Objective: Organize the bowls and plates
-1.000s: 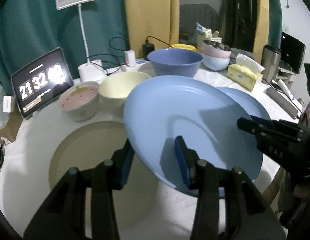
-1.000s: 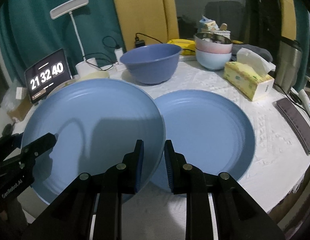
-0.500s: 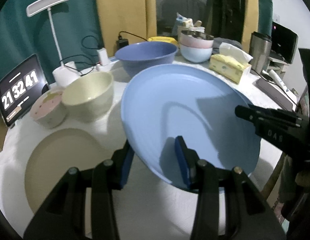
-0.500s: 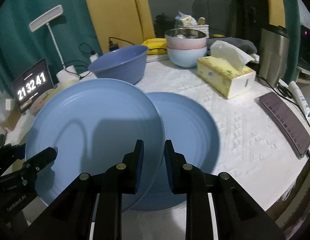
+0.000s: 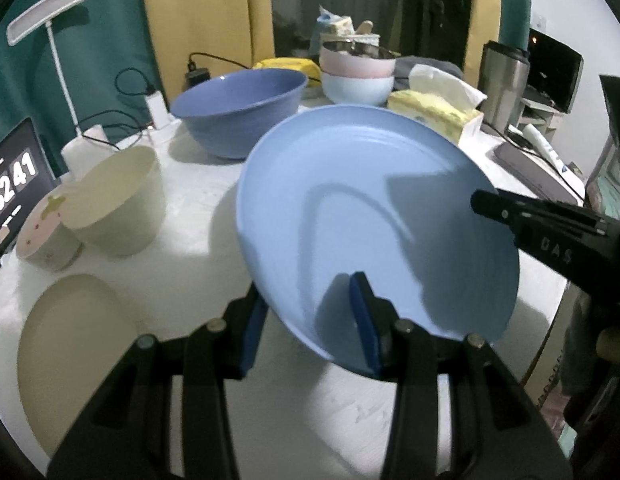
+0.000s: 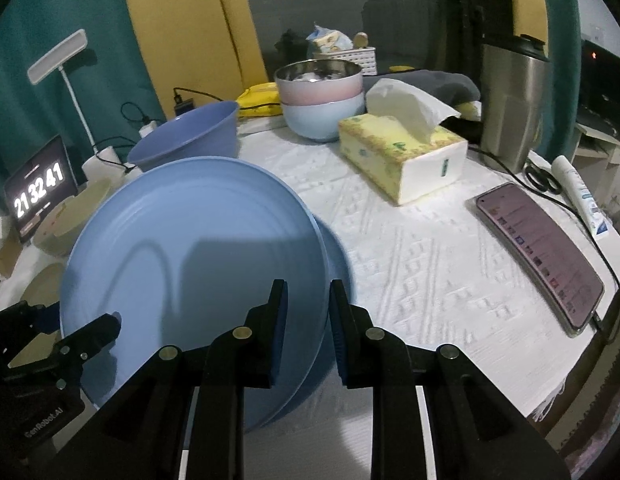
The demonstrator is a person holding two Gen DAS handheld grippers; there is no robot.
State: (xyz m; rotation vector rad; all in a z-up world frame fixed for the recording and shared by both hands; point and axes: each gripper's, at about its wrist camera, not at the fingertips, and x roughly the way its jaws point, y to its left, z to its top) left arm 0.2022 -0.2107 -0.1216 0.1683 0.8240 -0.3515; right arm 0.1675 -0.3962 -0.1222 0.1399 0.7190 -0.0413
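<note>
Left gripper (image 5: 310, 312) and right gripper (image 6: 308, 328) | both clamp blue plate (image 6: 190, 260) rim | plate tilted between them

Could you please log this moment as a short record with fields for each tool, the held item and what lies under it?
left tool: shut on the near rim of the blue plate
right tool: shut on the same plate's opposite rim
plate pose: lifted, tilted
beneath it: second blue plate, mostly covered, flat on the white tablecloth
nearby dishes: beige plate, cream bowl, dark blue bowl
</note>
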